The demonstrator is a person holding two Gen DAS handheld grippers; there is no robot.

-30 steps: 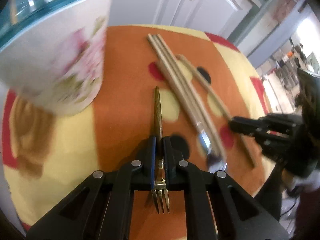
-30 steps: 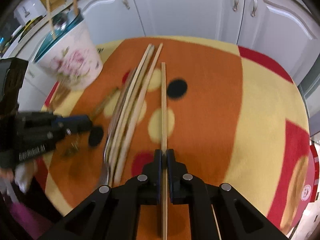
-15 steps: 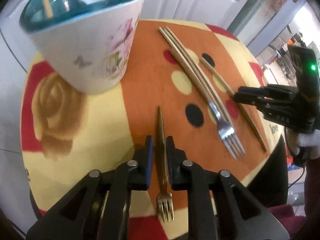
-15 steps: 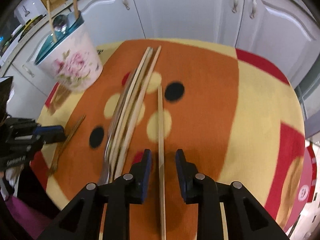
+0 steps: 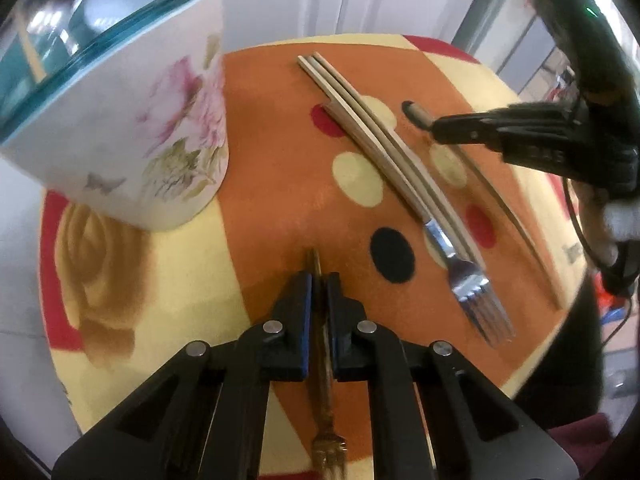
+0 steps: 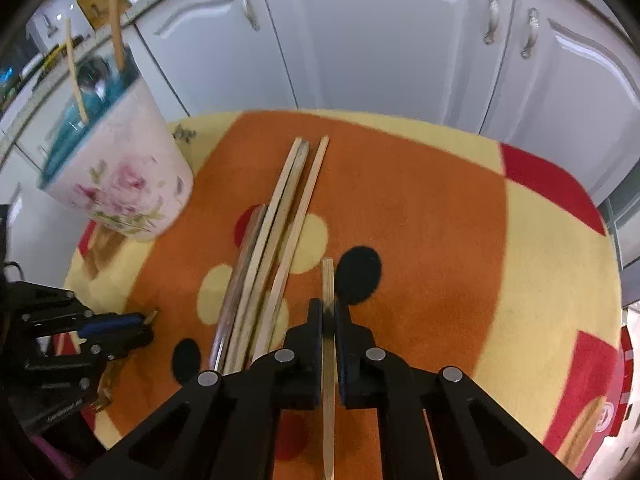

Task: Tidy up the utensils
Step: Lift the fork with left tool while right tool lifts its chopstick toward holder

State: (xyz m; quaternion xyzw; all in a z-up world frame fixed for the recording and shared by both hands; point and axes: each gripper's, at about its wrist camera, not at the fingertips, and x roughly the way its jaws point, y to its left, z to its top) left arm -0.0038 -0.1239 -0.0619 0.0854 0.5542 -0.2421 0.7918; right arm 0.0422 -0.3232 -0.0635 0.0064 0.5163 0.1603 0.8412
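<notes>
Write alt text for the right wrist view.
The right gripper has its jaws shut on a single pale wooden chopstick above an orange and yellow patterned mat. More chopsticks lie to its left, beside a white floral holder.

Left gripper (image 5: 319, 280) angled steeply down, jaws closing on something thin. Right gripper (image 6: 328, 308) angled down too, jaws clamped tight.

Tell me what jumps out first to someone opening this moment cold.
The white floral holder with a teal rim at the far left of the bright orange, yellow and red mat, wooden sticks standing in it. Mid-mat lies a bundle of pale wooden chopsticks beside a steel fork. In front, the left gripper is closing on a small brass-coloured fork, and the right gripper is closing on a single wooden chopstick.
</notes>
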